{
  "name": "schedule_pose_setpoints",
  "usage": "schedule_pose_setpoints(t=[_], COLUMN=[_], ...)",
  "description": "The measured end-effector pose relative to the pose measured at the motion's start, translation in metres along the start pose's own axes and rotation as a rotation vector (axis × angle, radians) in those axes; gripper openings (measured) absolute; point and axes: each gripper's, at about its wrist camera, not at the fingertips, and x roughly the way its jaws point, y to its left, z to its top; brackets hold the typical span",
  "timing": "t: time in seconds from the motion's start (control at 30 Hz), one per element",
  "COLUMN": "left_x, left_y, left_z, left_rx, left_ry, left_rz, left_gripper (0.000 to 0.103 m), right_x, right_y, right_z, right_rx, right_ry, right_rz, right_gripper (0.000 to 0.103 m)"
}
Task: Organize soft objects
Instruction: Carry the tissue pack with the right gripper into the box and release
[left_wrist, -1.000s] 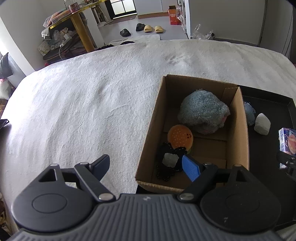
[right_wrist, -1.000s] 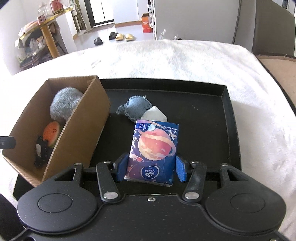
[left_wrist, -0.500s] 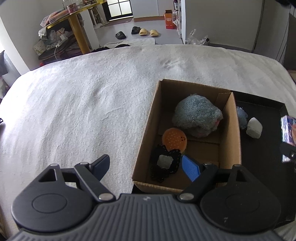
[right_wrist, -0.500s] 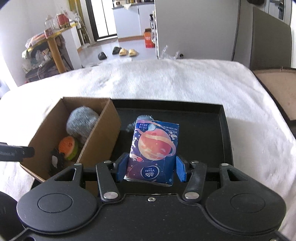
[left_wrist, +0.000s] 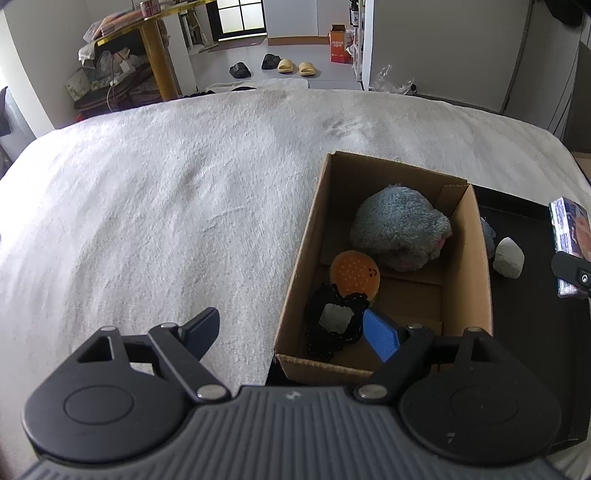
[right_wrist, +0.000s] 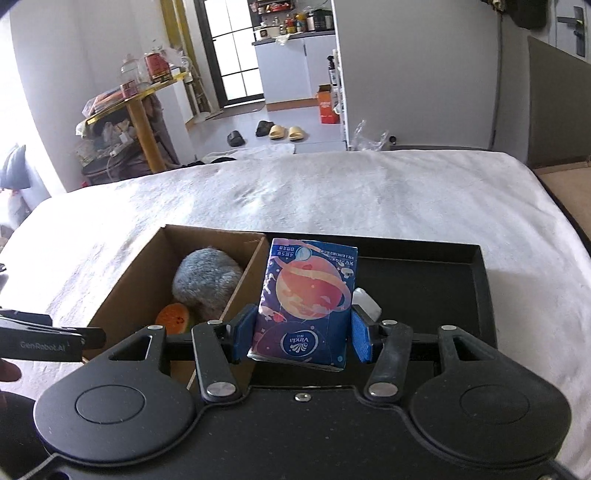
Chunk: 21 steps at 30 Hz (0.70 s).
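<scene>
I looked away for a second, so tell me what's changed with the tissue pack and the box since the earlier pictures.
The right tongs have lifted the tissue pack off the black tray; it now hangs above the tray beside the cardboard box. The grip is unchanged. The left tongs stay open and empty by the box. The grey plush, orange toy and black item still lie in it.

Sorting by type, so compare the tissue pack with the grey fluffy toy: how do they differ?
The tissue pack is a flat-sided printed block with a planet picture; the grey fluffy toy is a rounded furry lump. The pack is held off the black tray in the right tool; the toy lies in the cardboard box.
</scene>
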Motion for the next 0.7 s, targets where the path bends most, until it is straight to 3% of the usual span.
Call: schedule_pose_setpoints(t=[0.27,0.47,0.7], left_x=[0.006,0.008,0.016], left_y=[0.007,0.011,0.022], left_z=[-0.004,-0.007,-0.009], left_rx=[-0.023,-0.032,-0.074], left_ry=[0.003,-0.002,0.016], left_rz=[-0.04,-0.072,-0.114], left_gripper=[0.081,0.072,0.044], right_x=[0.001,0.003,0.014], right_y=[0.026,0.049,0.075], right_z=[0.007,0.011,0.012], right_rx=[-0.07,-0.102,-0.137], right_ry=[0.001,0.003,0.04], right_rz=[0.032,0.081,0.113], right_gripper=[0.052,0.052,0.052])
